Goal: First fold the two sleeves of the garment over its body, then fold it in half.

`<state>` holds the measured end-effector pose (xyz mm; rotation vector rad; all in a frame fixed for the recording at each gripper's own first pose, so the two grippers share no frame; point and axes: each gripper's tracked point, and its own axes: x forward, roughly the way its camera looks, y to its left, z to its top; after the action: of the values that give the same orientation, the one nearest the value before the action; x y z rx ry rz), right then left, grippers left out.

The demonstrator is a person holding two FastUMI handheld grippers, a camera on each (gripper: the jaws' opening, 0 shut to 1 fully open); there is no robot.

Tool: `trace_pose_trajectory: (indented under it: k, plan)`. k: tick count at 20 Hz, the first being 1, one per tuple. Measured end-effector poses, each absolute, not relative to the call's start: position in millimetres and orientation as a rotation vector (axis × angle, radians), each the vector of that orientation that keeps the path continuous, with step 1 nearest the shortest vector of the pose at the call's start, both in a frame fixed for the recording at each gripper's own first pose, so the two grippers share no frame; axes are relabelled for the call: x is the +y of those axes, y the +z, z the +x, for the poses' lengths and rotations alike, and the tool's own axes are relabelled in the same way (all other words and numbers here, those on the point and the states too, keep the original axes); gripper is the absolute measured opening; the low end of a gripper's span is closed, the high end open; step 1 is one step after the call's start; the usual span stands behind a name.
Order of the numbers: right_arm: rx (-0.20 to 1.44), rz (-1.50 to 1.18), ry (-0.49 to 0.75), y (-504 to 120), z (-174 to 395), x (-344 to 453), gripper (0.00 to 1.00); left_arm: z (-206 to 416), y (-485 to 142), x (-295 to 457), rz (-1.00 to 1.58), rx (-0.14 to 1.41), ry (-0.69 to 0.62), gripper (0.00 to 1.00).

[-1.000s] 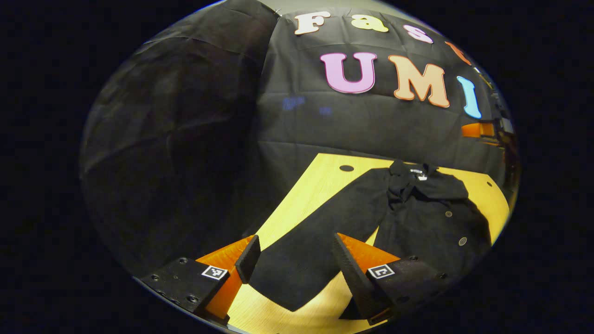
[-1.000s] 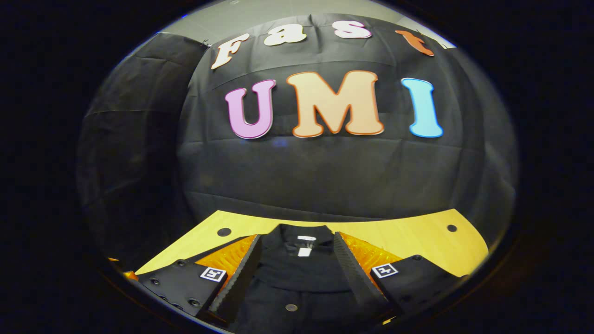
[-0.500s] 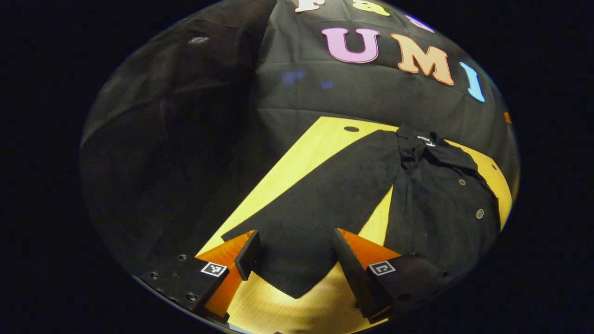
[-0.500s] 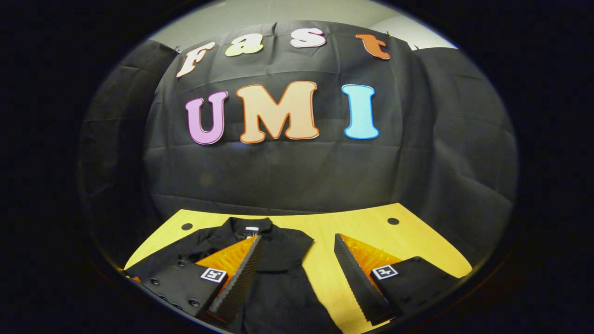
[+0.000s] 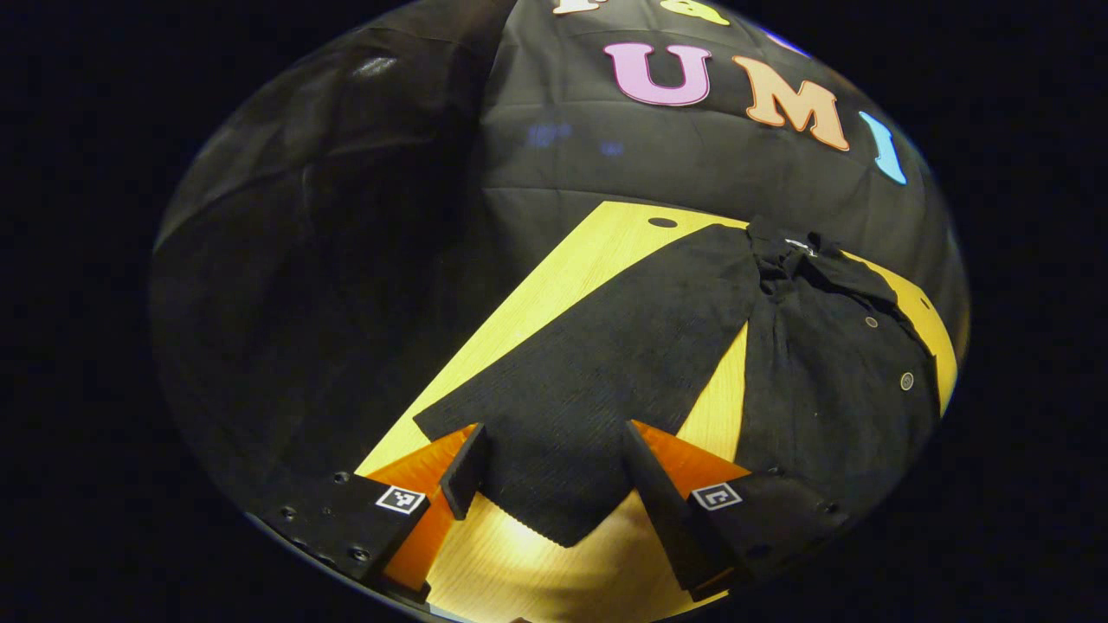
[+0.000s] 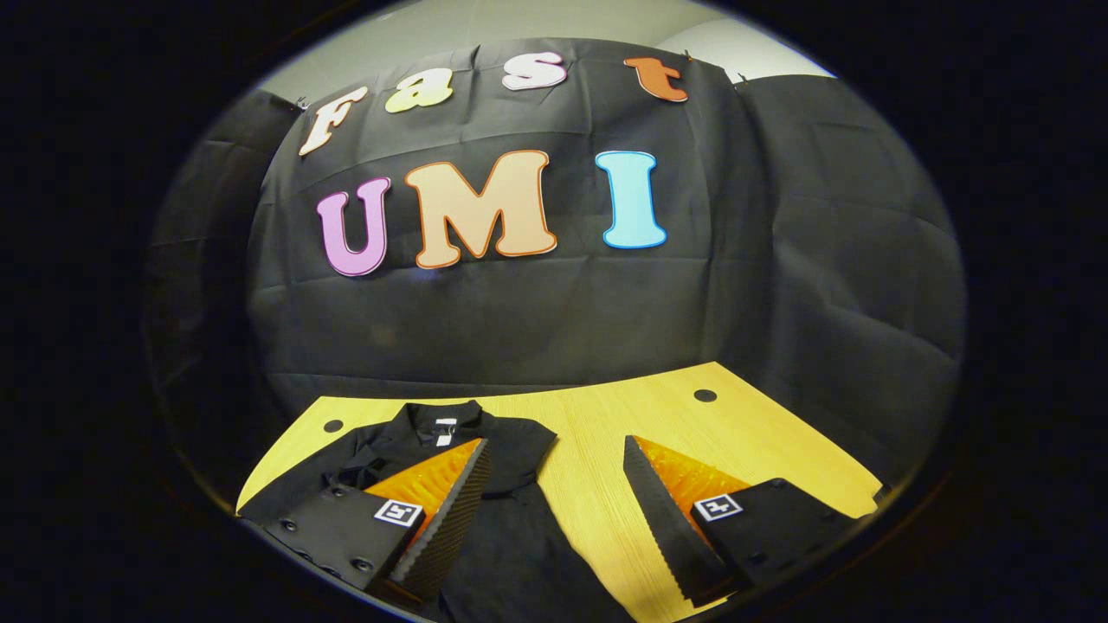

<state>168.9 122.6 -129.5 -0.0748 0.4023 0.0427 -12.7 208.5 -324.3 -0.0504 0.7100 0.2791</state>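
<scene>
Shirt point(image 5: 814, 381) sleeve point(image 5: 597, 389) is being closed in on by the left claw point(image 5: 554, 484), gaping, empty; right claw point(image 6: 554, 510), wide and empty, is being swung off over bare counter point(image 6: 606, 424).

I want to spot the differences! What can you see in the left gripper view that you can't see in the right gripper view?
Left gripper view: a long sleeve spread flat on the table, its cuff between the open left claw, plus shirt buttons.

Right gripper view: the open right claw above bare wood beside the shirt, and the table's far right corner hole.

Both: the black shirt, its collar, the wooden table.
</scene>
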Motion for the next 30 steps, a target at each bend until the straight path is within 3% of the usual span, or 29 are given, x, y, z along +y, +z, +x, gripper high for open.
trace_pose_trajectory:
  k: [3, 5, 6, 8, 13, 14, 16, 21, 30]
  plan:
    - [0.401, -0.066, 0.048, -130.1, 165.7, 124.2, 0.98, -14.3, -324.6, 207.5, -0.048, 0.717, 0.261, 0.89]
    - [0.4, -0.067, 0.05, -129.7, 164.1, 123.8, 0.98, -11.3, -325.2, 197.8, -0.048, 0.722, 0.25, 0.67]
    - [0.398, -0.066, 0.05, -128.9, 163.2, 123.8, 0.98, -9.1, -326.0, 194.5, -0.047, 0.725, 0.251, 0.49]
    - [0.396, -0.057, 0.049, -129.3, 160.9, 122.7, 0.98, -7.9, -326.9, 195.6, -0.042, 0.728, 0.263, 0.34]
    - [0.418, -0.028, 0.033, -139.0, 155.8, 113.2, 0.98, -9.6, -325.4, 192.6, -0.057, 0.773, 0.245, 0.31]
    - [0.42, -0.028, 0.026, -140.2, 154.9, 110.6, 0.98, -7.2, -327.8, 192.1, -0.062, 0.772, 0.244, 0.15]
    - [0.42, -0.026, 0.015, -139.1, 149.9, 103.9, 0.98, -8.3, -327.5, 190.7, -0.066, 0.775, 0.247, 0.06]
    - [0.441, -0.011, 0.0, -144.8, 144.7, 94.3, 0.98, -9.2, -326.6, 184.3, -0.096, 0.811, 0.229, 0.0]
    - [0.468, -0.017, -0.017, -152.6, 136.8, 83.8, 0.98, -9.6, -324.3, 182.9, -0.103, 0.828, 0.222, 0.0]
